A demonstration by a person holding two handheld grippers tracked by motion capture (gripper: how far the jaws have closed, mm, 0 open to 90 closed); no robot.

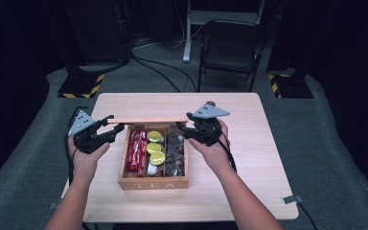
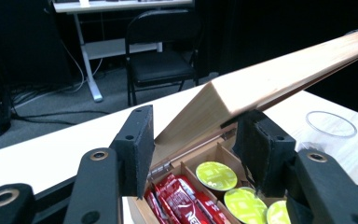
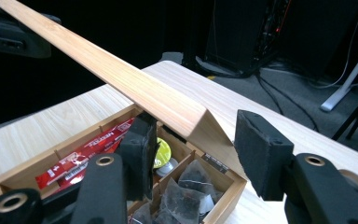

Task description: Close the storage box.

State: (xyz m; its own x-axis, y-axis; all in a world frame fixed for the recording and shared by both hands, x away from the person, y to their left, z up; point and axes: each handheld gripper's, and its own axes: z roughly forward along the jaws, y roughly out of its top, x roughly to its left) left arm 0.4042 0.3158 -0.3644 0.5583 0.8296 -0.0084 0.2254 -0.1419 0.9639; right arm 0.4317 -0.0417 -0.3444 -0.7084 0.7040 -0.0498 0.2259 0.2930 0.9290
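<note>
Left gripper (image 1: 109,128) seen at left end of raised lid (image 1: 146,120), jaws apart astride lid corner, pads not pressed on wood. Right gripper (image 1: 186,128) placed at right end of lid, jaws likewise apart, lid edge between them, no contact seen. Wooden box (image 1: 154,182) set at middle of tabletop (image 1: 249,158), lid held up on rear hinges. "TEA" read on box front. Red packets (image 3: 81,156) marked "NESTLE" in left compartment; green-topped capsules (image 2: 216,175) in middle; dark tea bags (image 3: 186,184) in right.
</note>
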